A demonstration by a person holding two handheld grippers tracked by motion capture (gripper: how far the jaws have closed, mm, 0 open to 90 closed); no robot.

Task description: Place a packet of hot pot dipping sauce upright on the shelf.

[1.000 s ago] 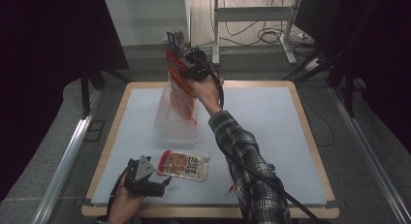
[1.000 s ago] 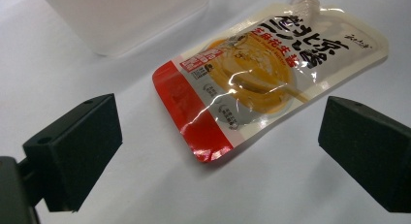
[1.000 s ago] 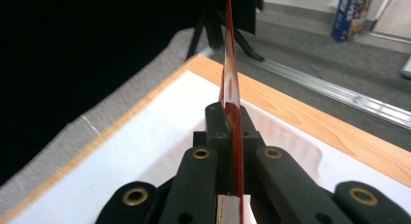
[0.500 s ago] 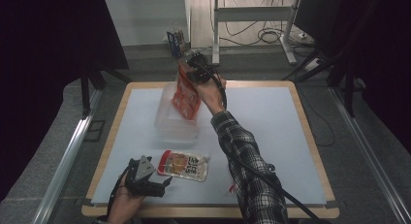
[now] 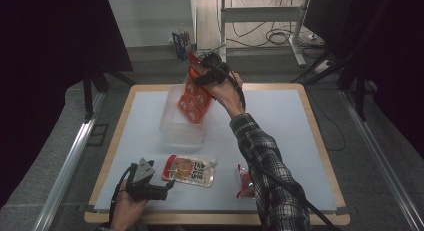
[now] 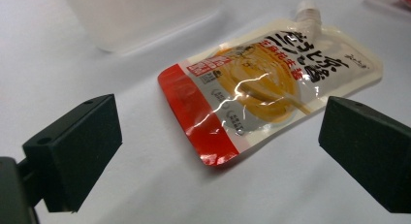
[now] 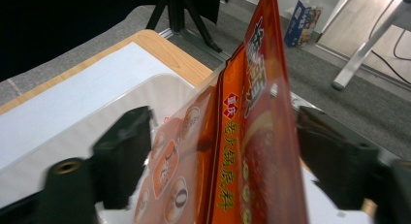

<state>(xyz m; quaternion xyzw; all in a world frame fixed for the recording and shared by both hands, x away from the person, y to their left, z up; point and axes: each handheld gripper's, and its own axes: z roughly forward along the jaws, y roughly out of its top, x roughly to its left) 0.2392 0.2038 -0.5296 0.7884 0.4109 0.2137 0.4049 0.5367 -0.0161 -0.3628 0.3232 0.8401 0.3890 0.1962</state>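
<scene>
**Orange packet held above the clear box**

An orange packet is pinched by the right gripper above a clear box near the tabletop's far edge. Near the front edge, the left gripper is spread before a sauce pouch.

right sleeve: dark plaid, lower centre of high view | right gripper: black, black cable | left gripper: black, grey 3-cornered plate on top, lower left | jaws: 2 black blocks each, 1 round hole in the left gripper's left block
</scene>
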